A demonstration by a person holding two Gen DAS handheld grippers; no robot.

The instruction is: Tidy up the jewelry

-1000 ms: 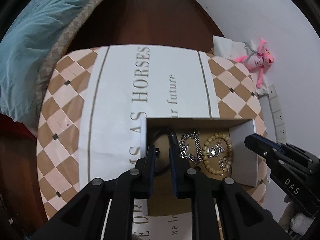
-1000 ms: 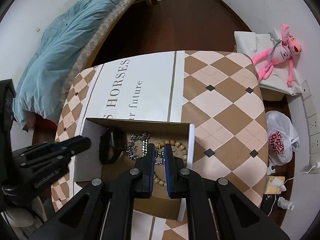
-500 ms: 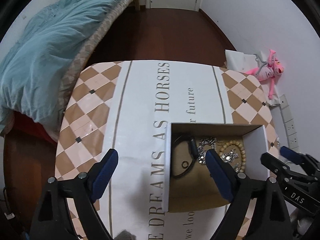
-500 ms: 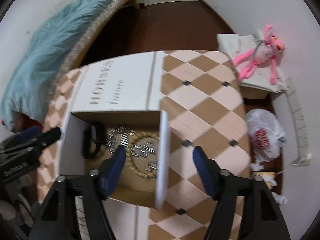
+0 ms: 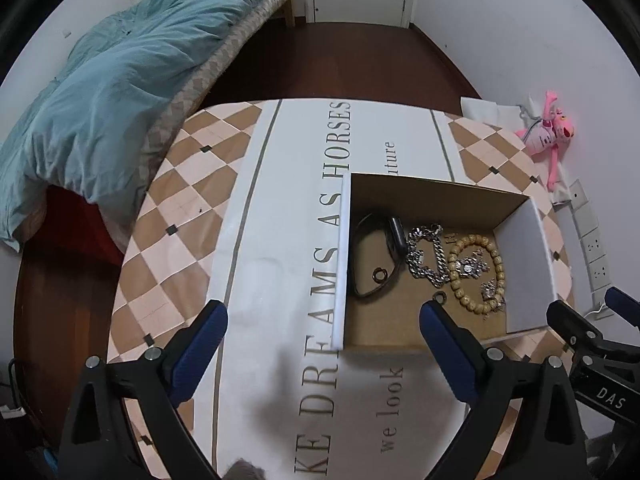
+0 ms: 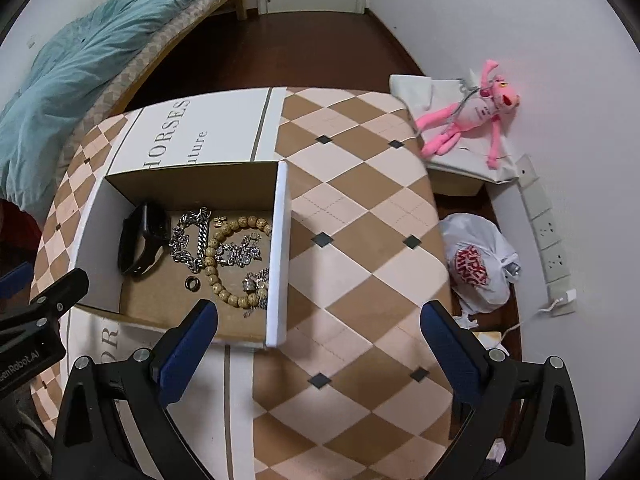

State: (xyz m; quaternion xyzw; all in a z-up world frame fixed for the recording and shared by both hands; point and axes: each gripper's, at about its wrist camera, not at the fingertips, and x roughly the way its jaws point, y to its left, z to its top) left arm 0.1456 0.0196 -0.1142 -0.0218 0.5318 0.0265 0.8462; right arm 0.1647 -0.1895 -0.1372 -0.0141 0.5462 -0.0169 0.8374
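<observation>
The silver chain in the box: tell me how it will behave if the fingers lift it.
The silver chain lies in loose curls, so it would probably hang limp and swing. Its thick metal links suggest some weight for its size. It touches the bead bracelet, so a lift might drag those beads along.

Jewelry [image 6: 218, 246] — heaped in open box [image 6: 277, 256]

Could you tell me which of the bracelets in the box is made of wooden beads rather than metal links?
The tan beaded bracelet, a ring of round wooden beads, beside the box's right wall. The silver chain bracelet left of it is metal links.
</observation>
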